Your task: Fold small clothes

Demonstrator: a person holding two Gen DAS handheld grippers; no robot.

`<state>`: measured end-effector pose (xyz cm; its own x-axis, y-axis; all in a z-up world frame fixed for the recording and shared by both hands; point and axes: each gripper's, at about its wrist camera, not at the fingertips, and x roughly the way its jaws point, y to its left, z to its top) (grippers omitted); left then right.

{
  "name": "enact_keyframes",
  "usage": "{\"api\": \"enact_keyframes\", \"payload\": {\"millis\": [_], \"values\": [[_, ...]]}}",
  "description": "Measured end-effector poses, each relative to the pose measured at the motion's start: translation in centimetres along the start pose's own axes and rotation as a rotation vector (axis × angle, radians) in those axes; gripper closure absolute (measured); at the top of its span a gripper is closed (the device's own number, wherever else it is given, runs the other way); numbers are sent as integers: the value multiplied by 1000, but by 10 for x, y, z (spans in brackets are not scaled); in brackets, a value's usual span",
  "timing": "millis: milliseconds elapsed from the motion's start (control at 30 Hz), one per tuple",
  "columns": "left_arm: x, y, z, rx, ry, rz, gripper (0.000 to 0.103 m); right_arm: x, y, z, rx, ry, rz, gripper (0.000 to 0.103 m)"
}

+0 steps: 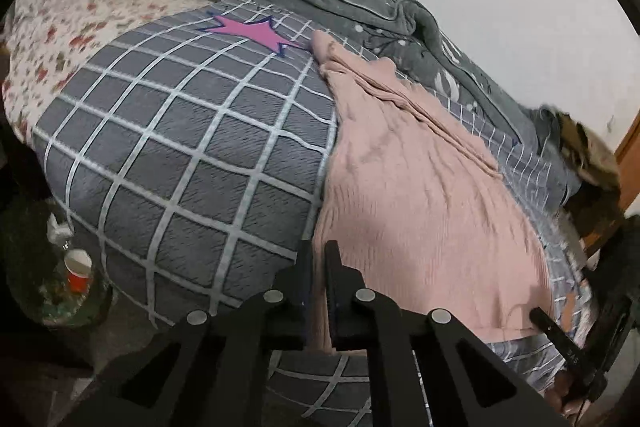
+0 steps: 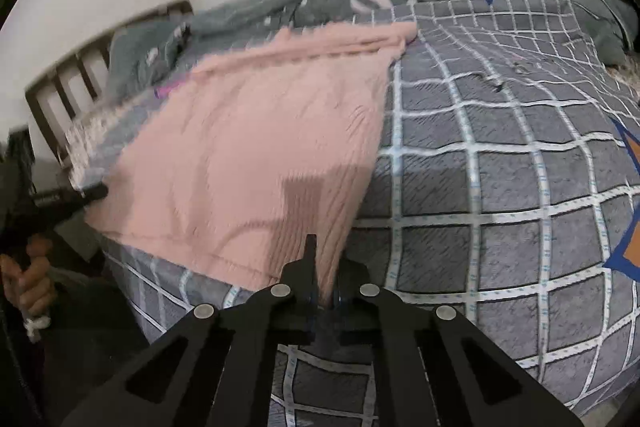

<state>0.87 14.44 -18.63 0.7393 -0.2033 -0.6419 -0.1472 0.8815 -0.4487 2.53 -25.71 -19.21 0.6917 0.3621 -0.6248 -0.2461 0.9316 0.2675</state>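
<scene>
We have the left gripper [image 1: 319, 259] and right gripper [image 2: 325, 259] each pinched shut on a near hem corner of the pink ribbed knit garment [image 1: 416, 195], which lies flat on the grey checked bedspread [image 1: 192, 131]. We judge it light, soft, stretchy and prone to sag; corner grips suit it.

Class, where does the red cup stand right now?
Left wrist view, lower left: the red cup stands below the bed's edge, among clutter.

dim, even indoor light — soft shadows | fisheye-bent edges | slight blur
</scene>
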Motion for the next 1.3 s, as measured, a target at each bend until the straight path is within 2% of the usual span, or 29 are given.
{"api": "enact_keyframes", "payload": {"millis": [100, 200, 267, 333, 467, 600, 700, 733, 767, 867, 900, 1033, 1167, 1300], "values": [[7, 3, -1, -16, 41, -14, 96, 1, -12, 0, 58, 18, 34, 98], [14, -2, -3, -1, 86, -28, 95, 11, -7, -3, 28, 57, 13, 97], [17, -7, -4, 12, 113, -43, 88, 13, -1, -4, 7, 64, 17, 94], [18, -10, -5, 25, 124, -53, 81, 15, 3, -5, 2, 68, 27, 94], [17, -14, -9, 36, 128, -69, 73, 15, 2, -8, 14, 72, 43, 93], [14, -17, -14, 42, 128, -80, 72, 16, -7, -8, 59, 75, 95, 93], [14, -19, -15, 37, 129, -85, 74, 18, -12, -5, 103, 92, 128, 93], [14, -19, -15, 32, 133, -83, 81, 19, -13, -5, 110, 99, 132, 93], [17, -18, -15, 21, 149, -88, 96, 19, -12, -3, 111, 110, 130, 93], [17, -10, -14, -44, 166, -132, 96, 16, -5, 1, 81, 127, 93, 98], [15, -8, -13, -62, 165, -151, 96, 12, -5, 2, 87, 116, 111, 98], [-7, -5, 0, -90, 107, -207, 97, -12, -9, 17, 154, 68, 218, 98], [-34, -9, 26, -124, 32, -314, 97, -36, -5, 42, 179, -9, 266, 98], [-53, -29, 63, -119, -45, -360, 97, -50, -2, 72, 218, -81, 310, 98]]}}
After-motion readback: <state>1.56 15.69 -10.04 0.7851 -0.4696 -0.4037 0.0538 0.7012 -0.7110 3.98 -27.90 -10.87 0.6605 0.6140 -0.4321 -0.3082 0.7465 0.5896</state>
